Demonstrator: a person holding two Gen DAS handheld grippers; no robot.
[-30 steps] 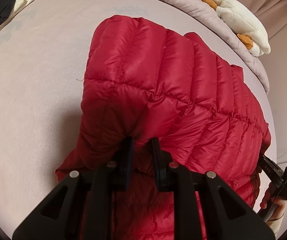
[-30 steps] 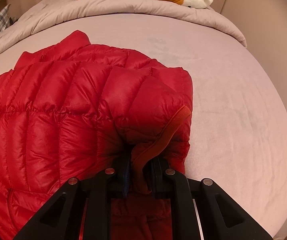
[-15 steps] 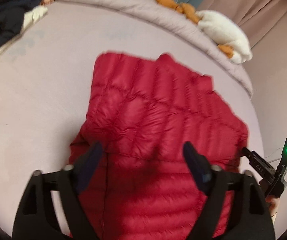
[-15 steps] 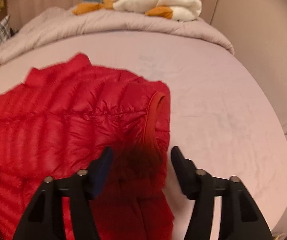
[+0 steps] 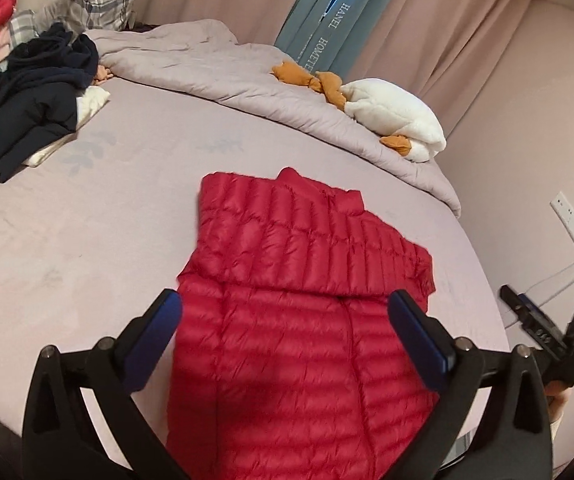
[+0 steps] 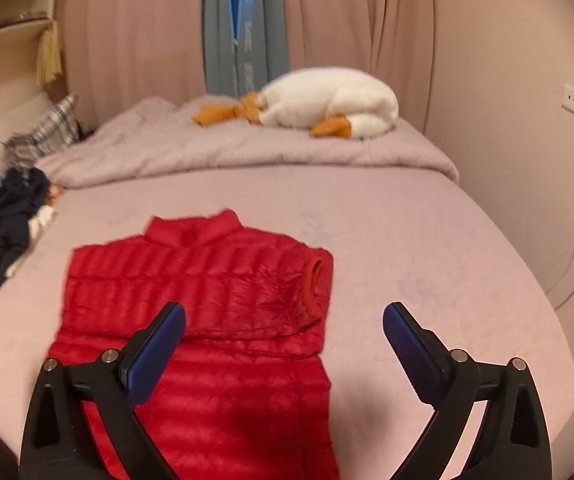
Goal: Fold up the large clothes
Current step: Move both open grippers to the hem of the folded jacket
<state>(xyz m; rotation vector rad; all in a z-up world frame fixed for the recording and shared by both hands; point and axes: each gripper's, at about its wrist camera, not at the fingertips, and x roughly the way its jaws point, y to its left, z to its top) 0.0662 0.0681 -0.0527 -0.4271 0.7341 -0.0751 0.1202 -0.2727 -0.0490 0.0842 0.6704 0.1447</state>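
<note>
Both grabbers, the left gripper (image 5: pixel 285 326) and the right gripper (image 6: pixel 285 340), are wide open and hold nothing. The red puffy jacket (image 5: pixel 299 320) lies flat on the bed (image 5: pixel 67 240) just under them, its top part folded down over the rest. The puffy flap could spring up, because nothing presses it.

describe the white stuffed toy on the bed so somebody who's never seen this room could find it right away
Look to the far end of the bed, where the grey duvet is bunched below the curtains. On it lies the white plush toy, the only white, rounded thing there, with orange-brown limbs; the red puffer vest lies much nearer.
</note>
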